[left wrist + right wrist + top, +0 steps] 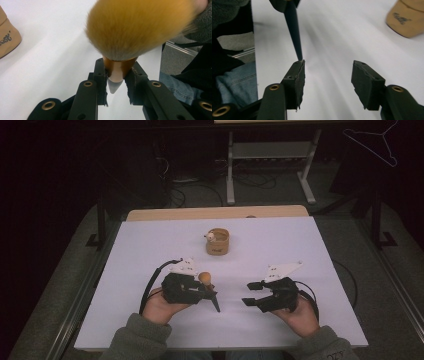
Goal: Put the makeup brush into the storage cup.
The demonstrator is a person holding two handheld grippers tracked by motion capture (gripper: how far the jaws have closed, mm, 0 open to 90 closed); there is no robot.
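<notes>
Left gripper (212, 295): we find its jaws clamped on the ferrule of a makeup brush, held low over the table's near left part; in the left gripper view (115, 80) the pads press both sides of the copper collar.
Right gripper (251, 293): we note the jaws standing well apart with nothing between them (327, 75), hovering to the right of the left one, apart from it.
Table (280, 250): we record a white top carrying all items.
Pouch (217, 241): we see a tan round container standing upright beyond both grippers, near the table's middle.
Makeup brush (205, 278): we observe orange bristles (140, 25) pointing up and its dark tapered handle (294, 27) slanting down toward the table.
</notes>
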